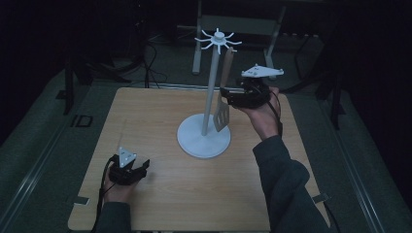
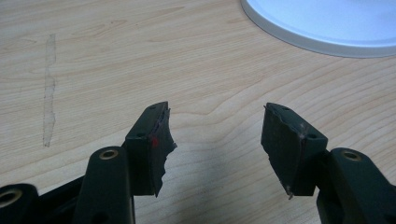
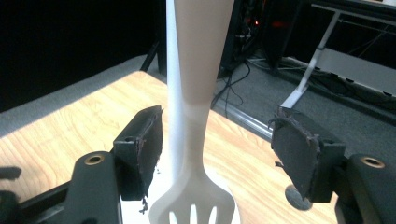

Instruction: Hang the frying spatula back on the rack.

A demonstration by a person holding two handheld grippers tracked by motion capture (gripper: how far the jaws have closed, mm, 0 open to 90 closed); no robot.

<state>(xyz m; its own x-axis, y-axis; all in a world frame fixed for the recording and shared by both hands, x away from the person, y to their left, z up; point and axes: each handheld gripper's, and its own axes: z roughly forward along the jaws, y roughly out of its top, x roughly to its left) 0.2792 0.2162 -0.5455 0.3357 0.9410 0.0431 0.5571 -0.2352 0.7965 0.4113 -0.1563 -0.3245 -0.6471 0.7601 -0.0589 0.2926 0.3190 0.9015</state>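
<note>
Between the open right hand-held gripper (image 3: 217,154) jaws hangs the slotted spatula (image 3: 198,140), untouched.

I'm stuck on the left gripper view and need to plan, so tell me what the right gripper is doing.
Observer: The right gripper is up at a spatula, jaws open either side of its handle, pads clear of it.
Operator: Say where that spatula is.
Observer: It seems to hang from a top hook of the white rack, blade just above the base.
Operator: Now place my left gripper.
Observer: The left gripper is low over the table, near left, apart from the base.
</note>
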